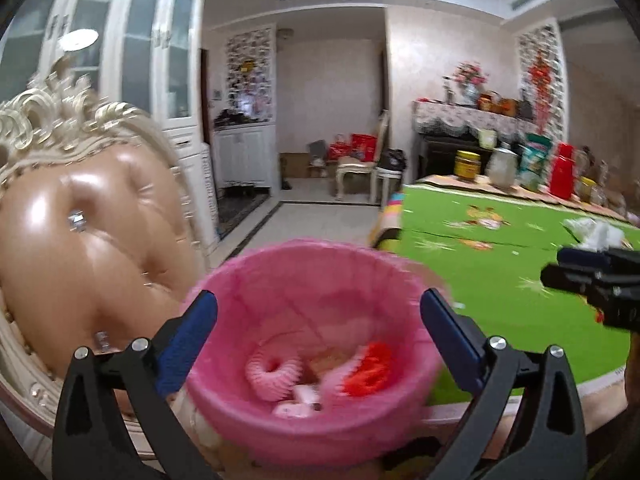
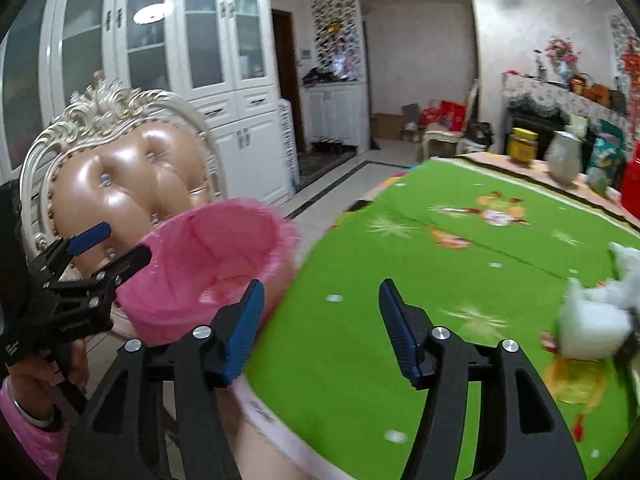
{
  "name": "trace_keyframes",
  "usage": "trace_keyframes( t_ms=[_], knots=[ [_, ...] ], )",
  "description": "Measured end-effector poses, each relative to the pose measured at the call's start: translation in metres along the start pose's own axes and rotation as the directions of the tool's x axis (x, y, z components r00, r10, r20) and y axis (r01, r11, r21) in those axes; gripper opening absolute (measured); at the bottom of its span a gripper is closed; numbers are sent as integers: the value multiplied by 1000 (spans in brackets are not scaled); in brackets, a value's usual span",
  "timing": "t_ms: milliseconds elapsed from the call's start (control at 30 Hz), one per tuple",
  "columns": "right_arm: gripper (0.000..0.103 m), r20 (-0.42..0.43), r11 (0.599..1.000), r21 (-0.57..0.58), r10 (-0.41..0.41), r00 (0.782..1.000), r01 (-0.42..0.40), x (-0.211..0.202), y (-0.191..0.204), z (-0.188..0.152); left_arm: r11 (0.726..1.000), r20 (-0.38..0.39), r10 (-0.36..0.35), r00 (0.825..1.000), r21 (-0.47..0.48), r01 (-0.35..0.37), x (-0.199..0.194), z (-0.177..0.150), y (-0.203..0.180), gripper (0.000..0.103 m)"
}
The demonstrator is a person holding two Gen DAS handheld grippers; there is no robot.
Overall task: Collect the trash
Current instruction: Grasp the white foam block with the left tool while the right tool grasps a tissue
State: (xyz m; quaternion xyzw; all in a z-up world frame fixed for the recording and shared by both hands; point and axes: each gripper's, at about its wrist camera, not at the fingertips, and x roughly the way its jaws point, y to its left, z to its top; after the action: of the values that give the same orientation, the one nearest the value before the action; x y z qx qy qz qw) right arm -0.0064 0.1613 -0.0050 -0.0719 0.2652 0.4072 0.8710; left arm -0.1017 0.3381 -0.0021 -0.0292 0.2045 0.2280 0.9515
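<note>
Near worktop (image 2: 400,280) right edge: crumpled tissue (image 2: 592,332), light, soft; pinch at bunched middle; both jaws spread, empty.

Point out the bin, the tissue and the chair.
bin (image 1: 240,280), left wrist view, far inner wall.
tissue (image 2: 588,328), right wrist view, white middle.
chair (image 2: 132,176), right wrist view, tufted backrest.

Black tool (image 2: 322,330), blue pads (image 2: 244,330), silver screws

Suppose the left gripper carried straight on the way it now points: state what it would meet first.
Probably the pink-lined trash bin: it sits directly ahead between the open left gripper fingers, with discarded items inside. Depth is unclear under the fisheye blur.
</note>
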Motion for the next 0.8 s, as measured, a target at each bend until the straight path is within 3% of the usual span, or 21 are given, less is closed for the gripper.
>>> trace_keyframes(
  t_ms=[167,333,500,600,800],
  knots=[
    [57,14,994,46,-96,995,95,-31,-49,-11,991,-15,-128,992,43,128,-3,4,-58,98],
    [57,16,971,108,-218,976,215,-70,-107,-31,960,-21,-229,973,163,230,-7,8,-131,98],
    [57,-18,920,192,-345,938,342,-106,-174,-53,909,-107,-360,927,181,374,2,10,-194,98],
    [57,-50,878,226,-422,905,422,-122,-211,-67,890,-141,-400,905,177,421,8,11,-227,98],
    [57,-140,827,284,-465,874,486,-124,-270,-88,849,-243,-476,845,124,514,33,15,-290,98]
  ],
)
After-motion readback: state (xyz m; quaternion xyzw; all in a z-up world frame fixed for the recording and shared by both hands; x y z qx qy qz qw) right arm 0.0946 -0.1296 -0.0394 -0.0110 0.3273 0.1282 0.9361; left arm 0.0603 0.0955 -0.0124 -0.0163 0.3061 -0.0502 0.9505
